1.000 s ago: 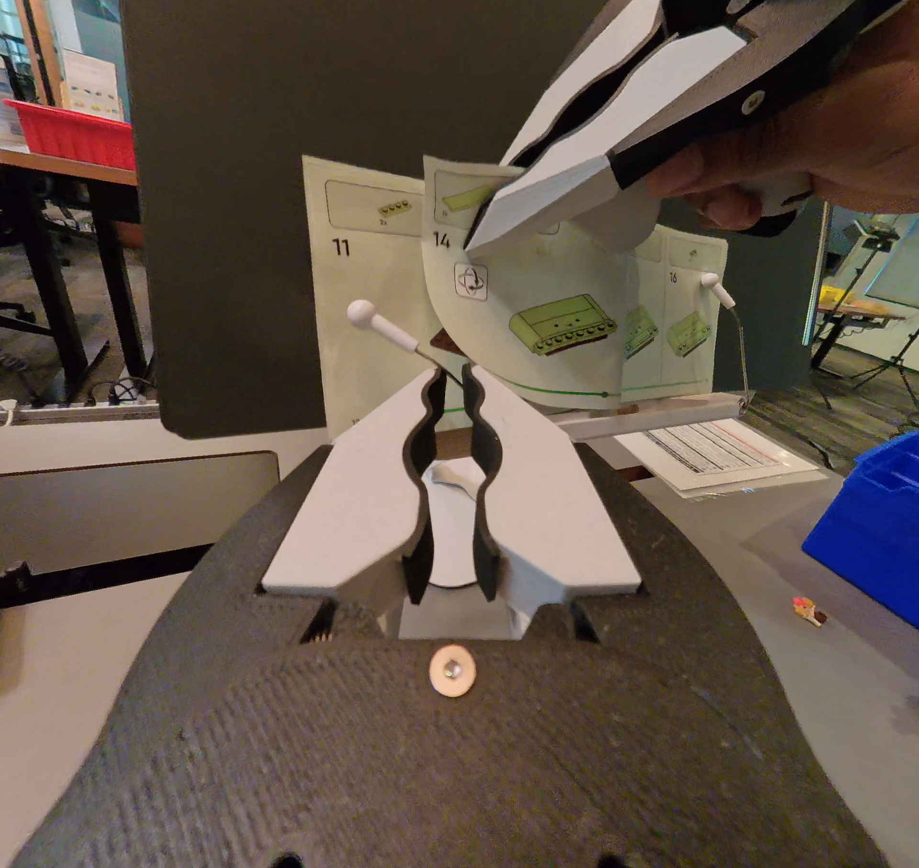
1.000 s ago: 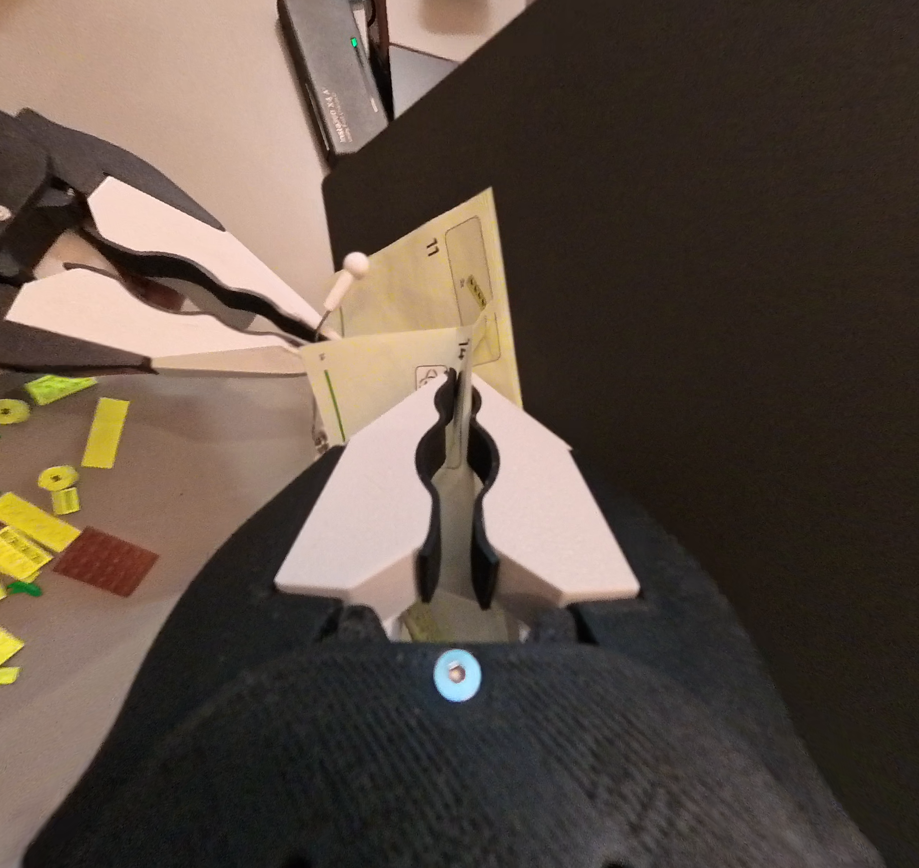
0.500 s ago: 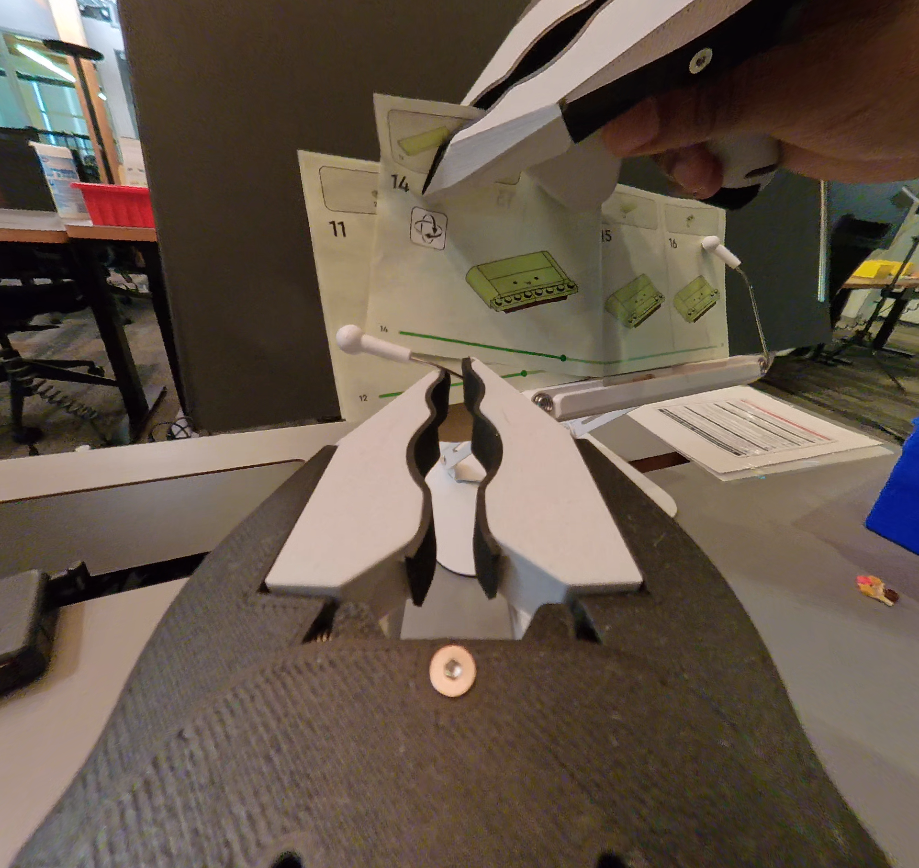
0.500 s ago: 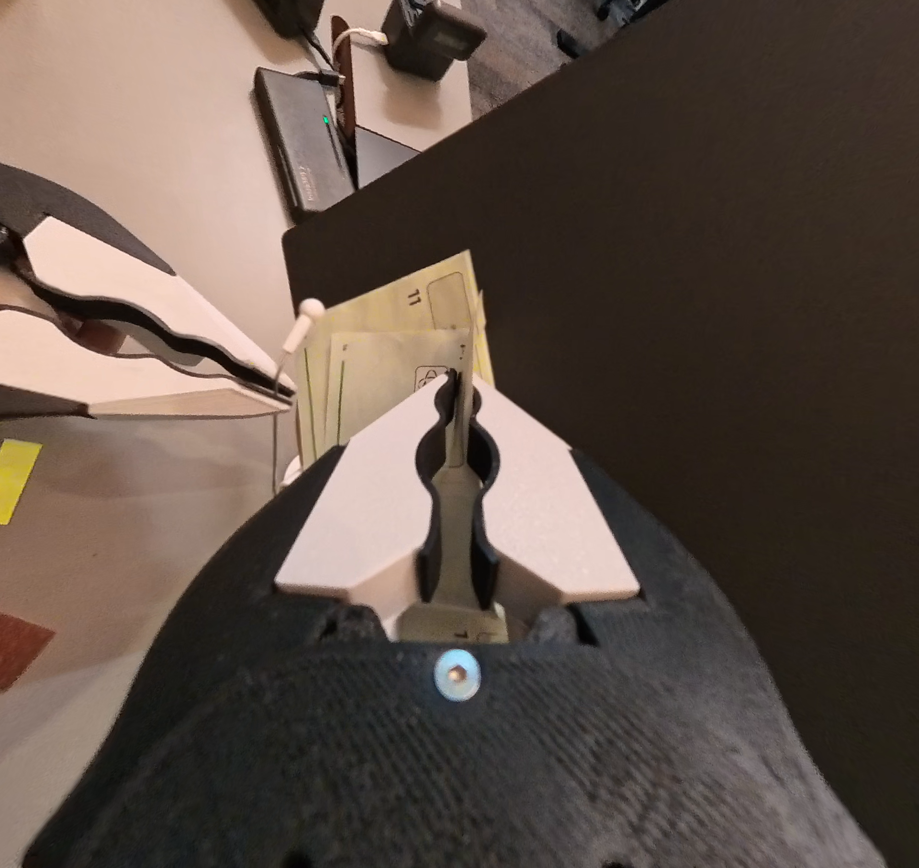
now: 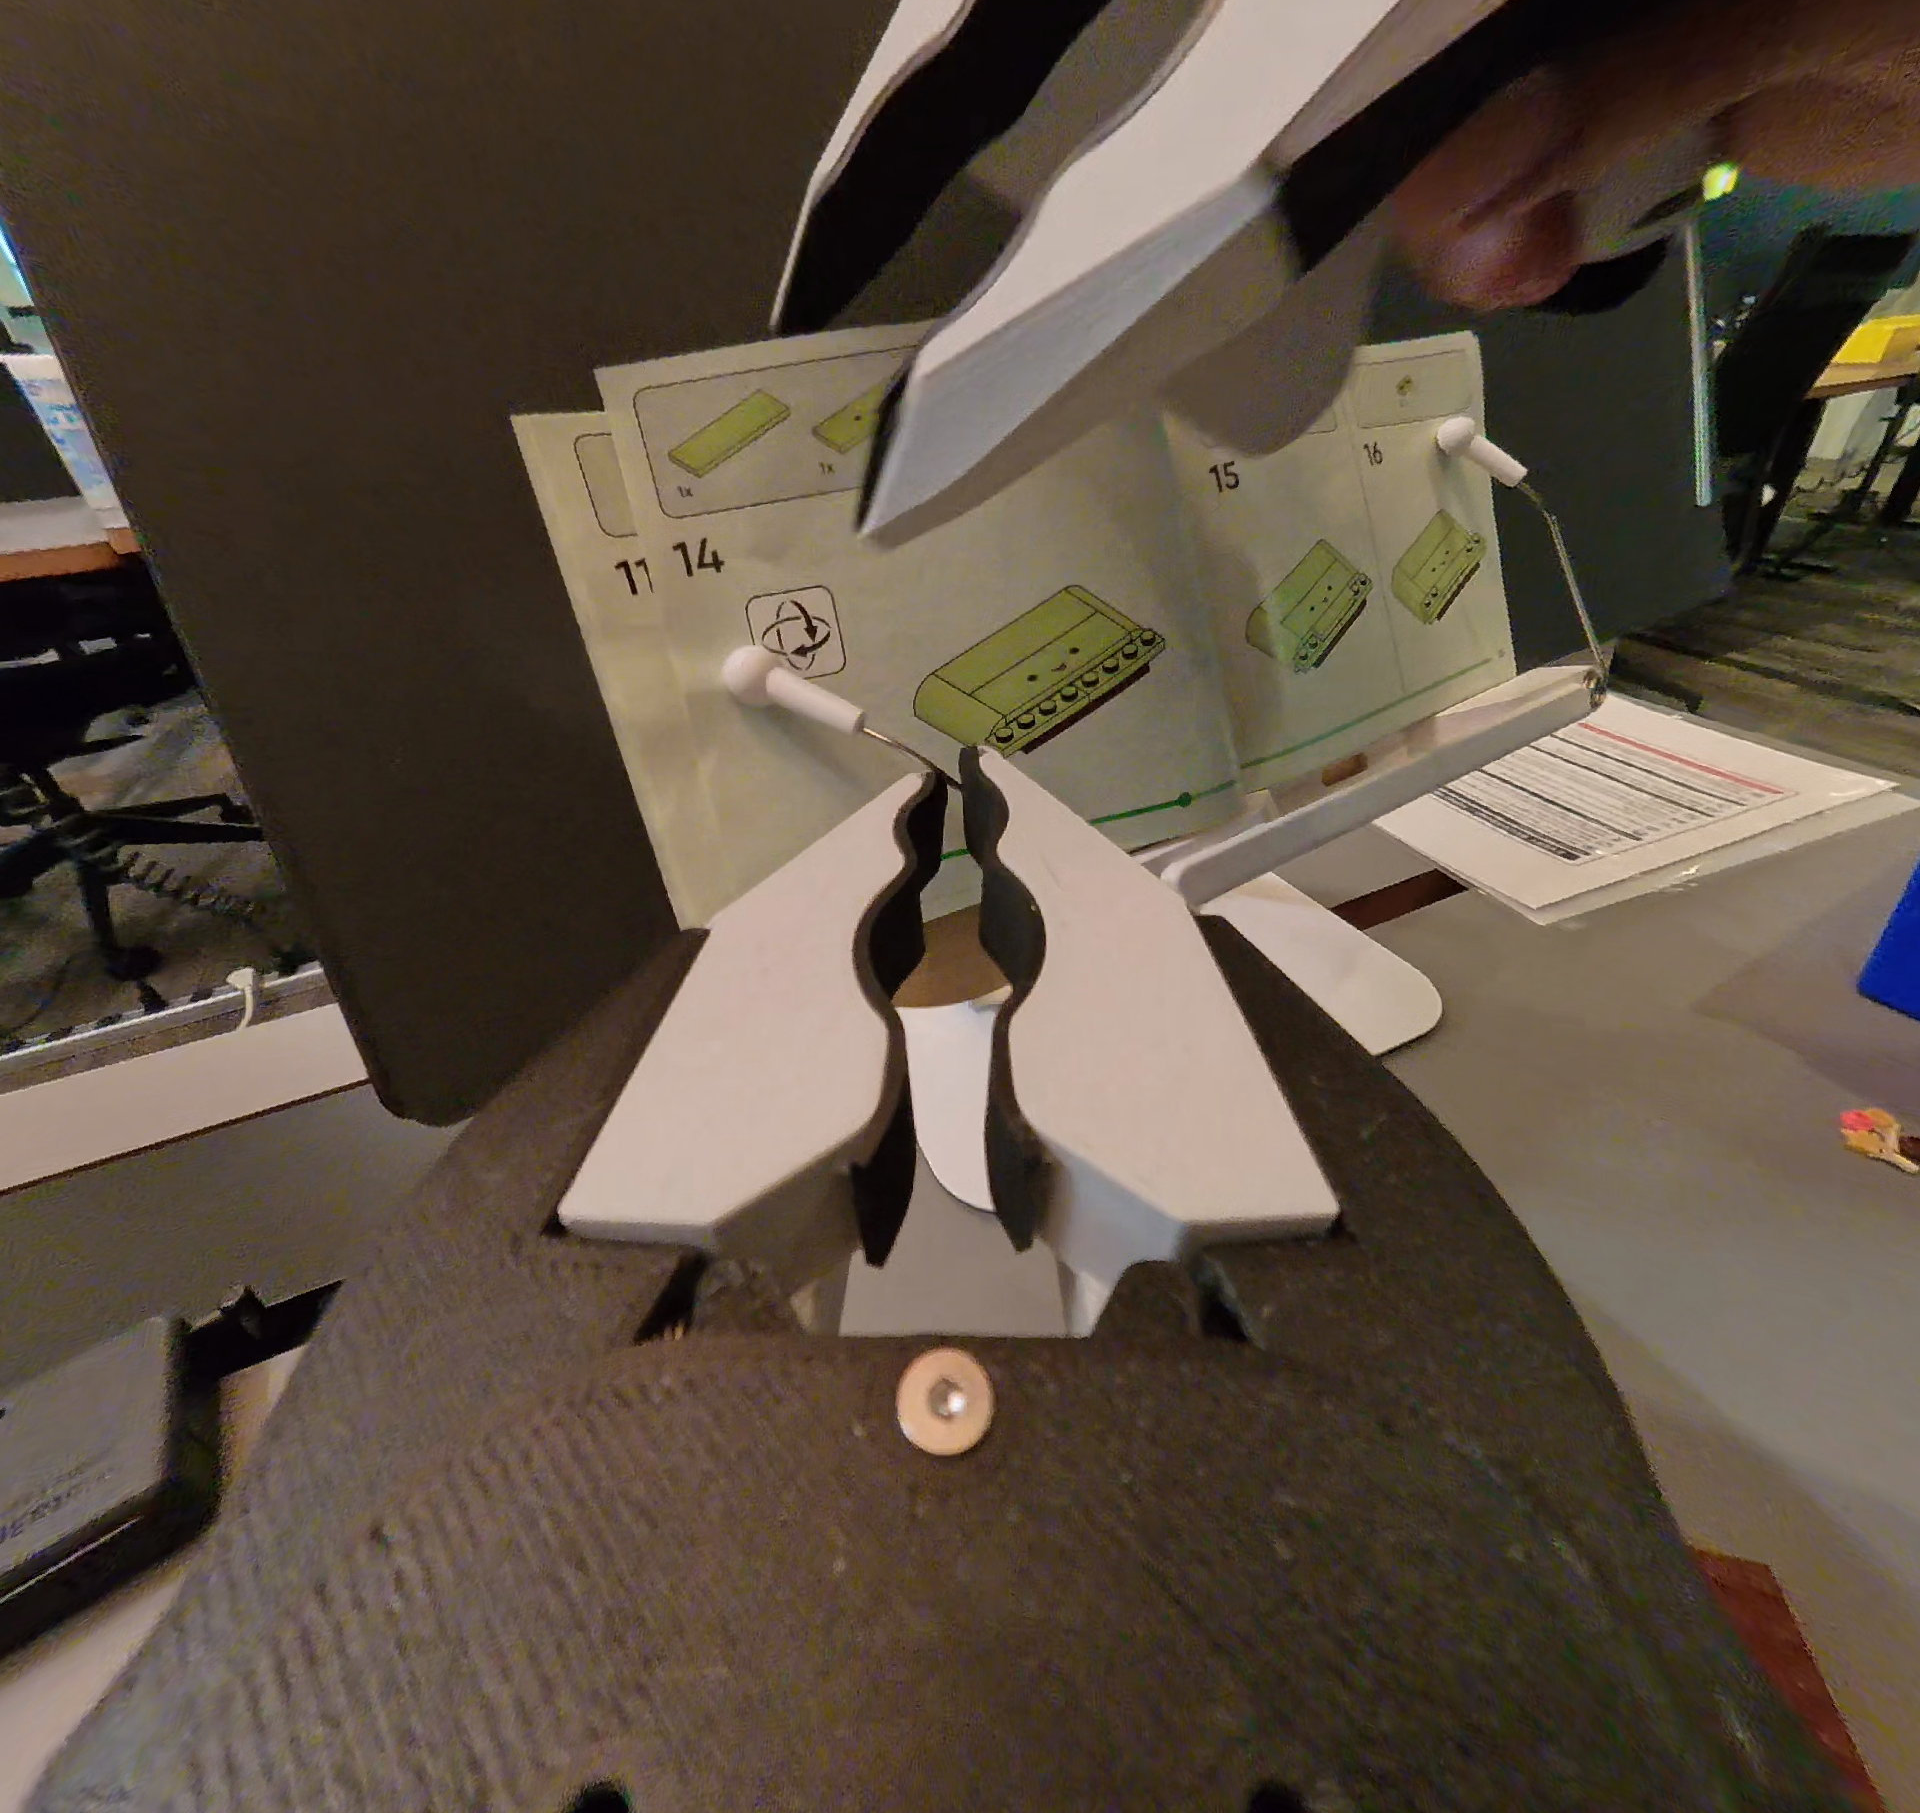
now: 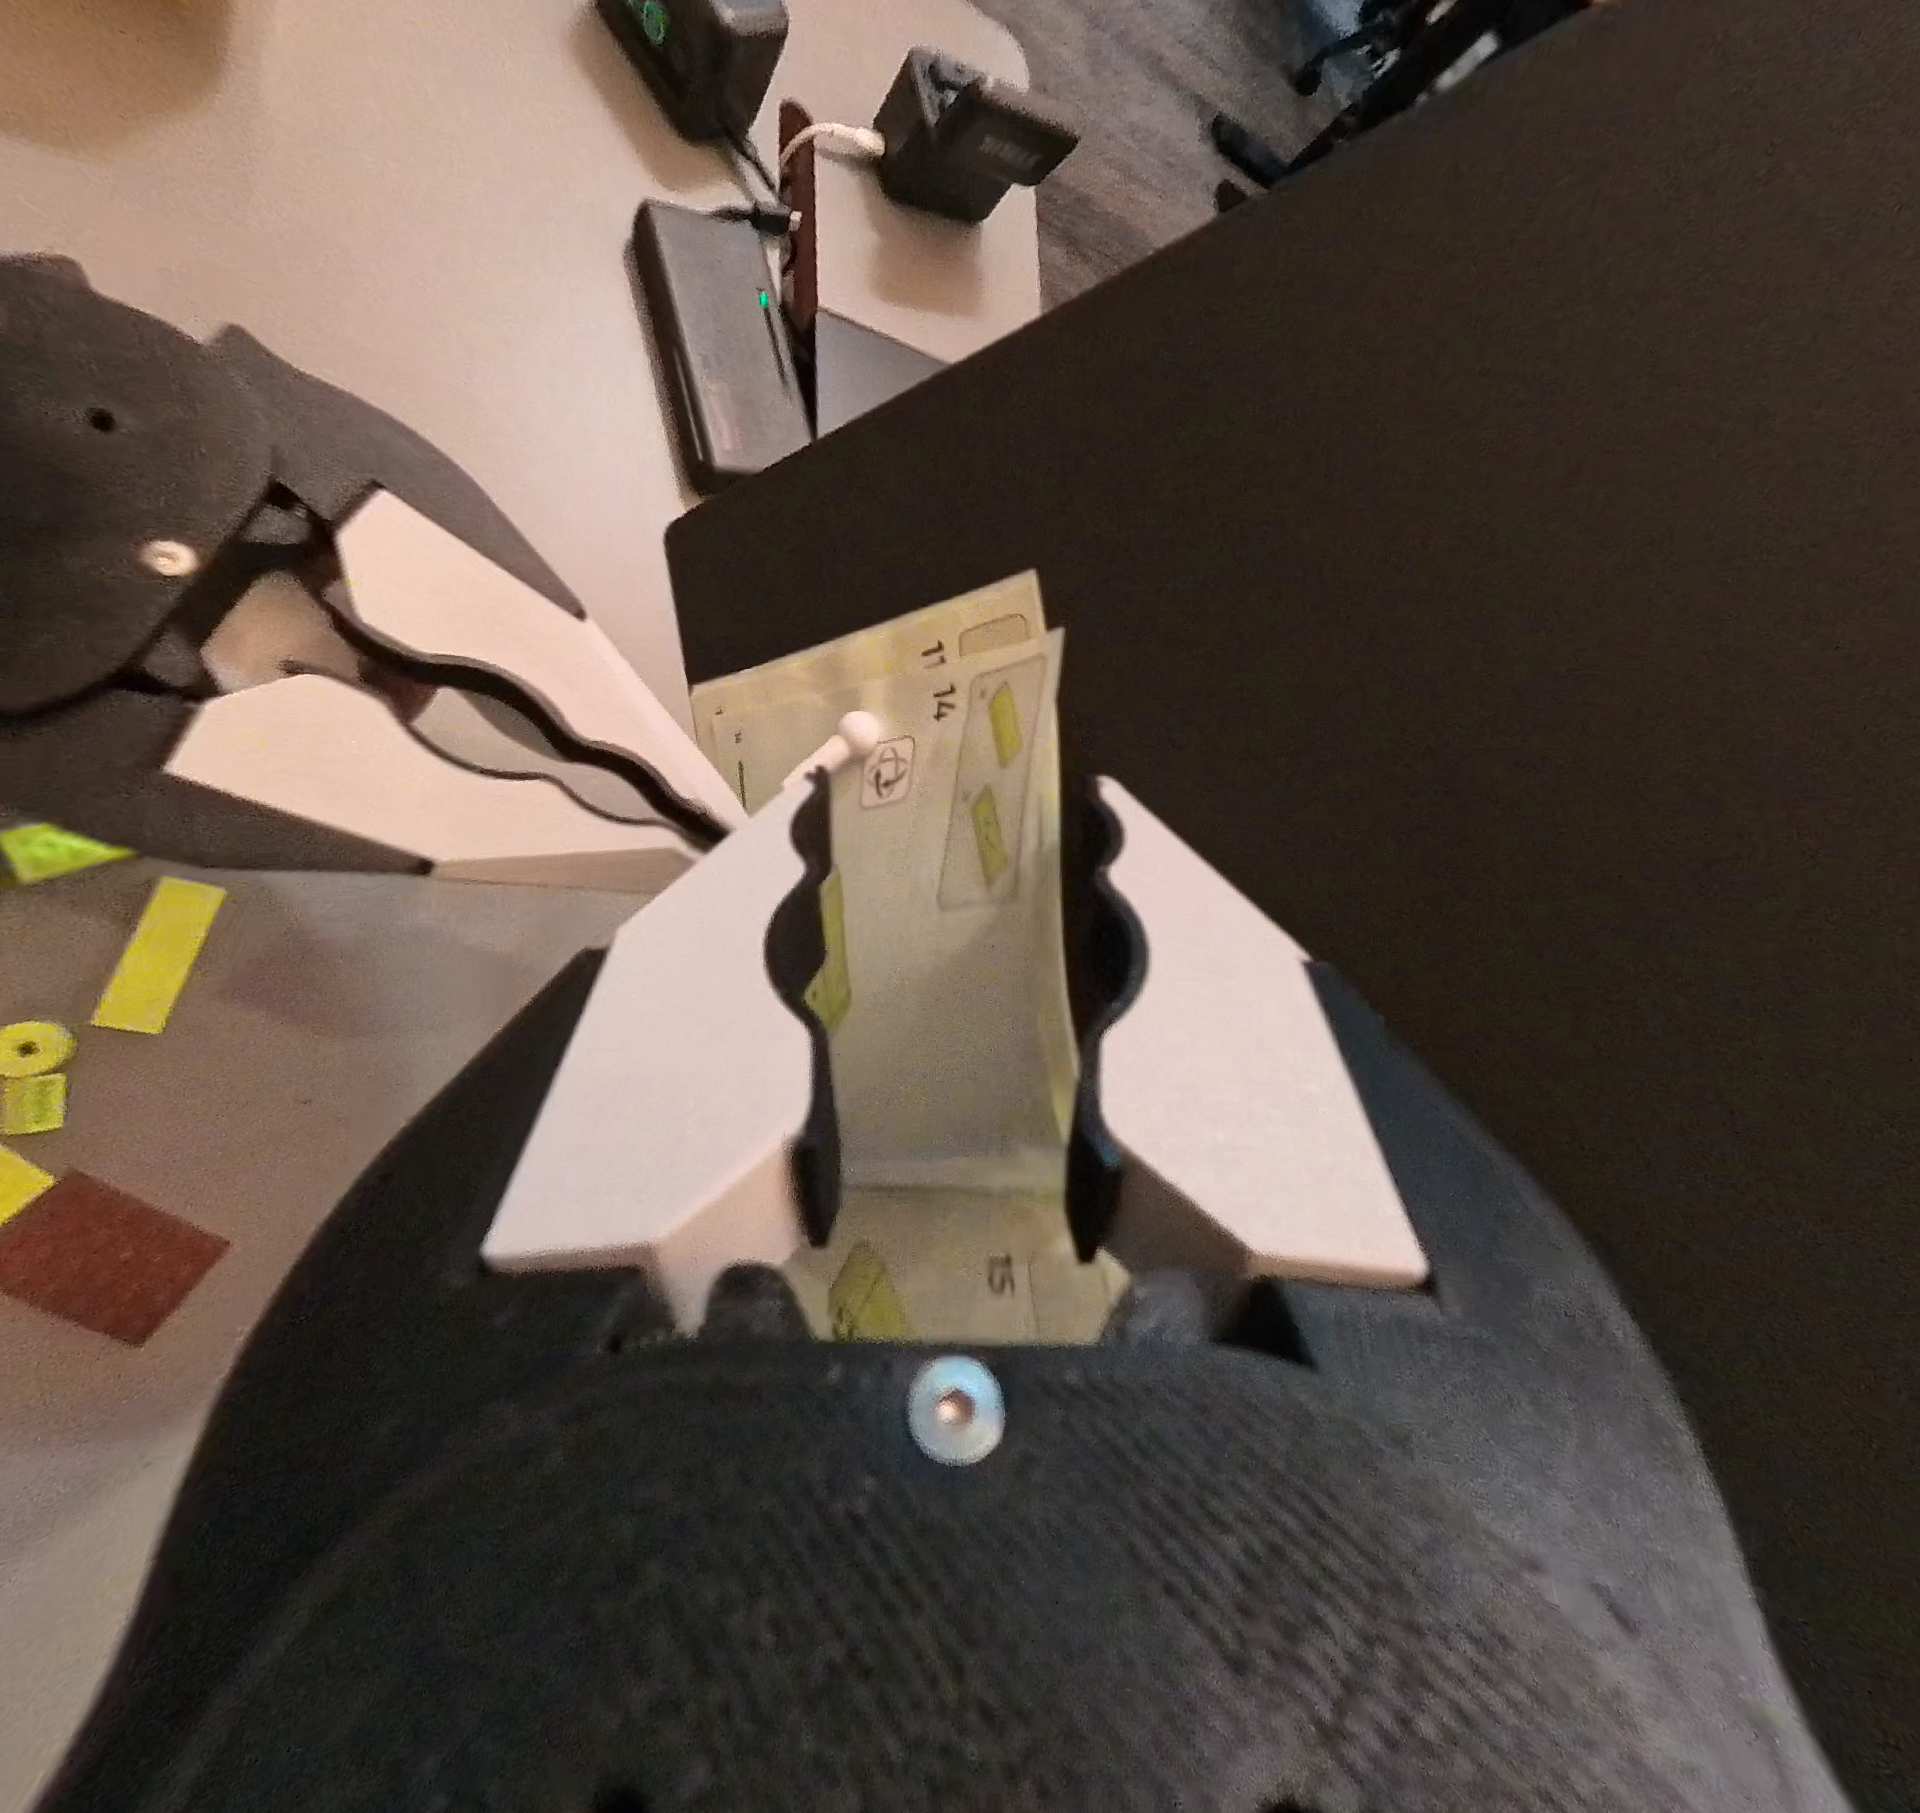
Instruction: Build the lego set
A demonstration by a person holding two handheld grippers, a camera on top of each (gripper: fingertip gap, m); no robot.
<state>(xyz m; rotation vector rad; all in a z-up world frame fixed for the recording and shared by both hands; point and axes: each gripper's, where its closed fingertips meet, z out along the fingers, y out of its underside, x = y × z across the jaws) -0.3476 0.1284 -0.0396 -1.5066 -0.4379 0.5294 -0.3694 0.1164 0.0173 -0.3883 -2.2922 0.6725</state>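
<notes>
Between the fingers of the left gripper [image 5: 951, 787] sits the thin wire of a page-holder arm with a white ball tip [image 5: 746, 674]; the jaws are pinched almost together on it at their tips. That arm belongs to a white book stand [image 5: 1351, 974] on the desk [image 5: 1621, 1119], which props the instruction booklet [image 5: 1039, 620] upright against a black panel [image 5: 416, 309].

Right gripper [image 6: 940, 797]: jaws spread apart, nothing clamped, hovering over the top edge of the turned page, which shows through the gap (page looks free of the fingers, slight curl).

Loose lego pieces lie on the desk to the left in the right wrist view: a yellow flat plate [image 6: 158, 955], a yellow round piece [image 6: 33, 1046], a brown plate [image 6: 99, 1254]. A blue bin [image 5: 1893, 953] is at the desk's right edge.

Step in hand, as judged: settling the booklet at a new build step, not building yet. Next move likely calls for laying the wire arm over the page to pin it flat, then letting go and picking the parts pictured.
</notes>
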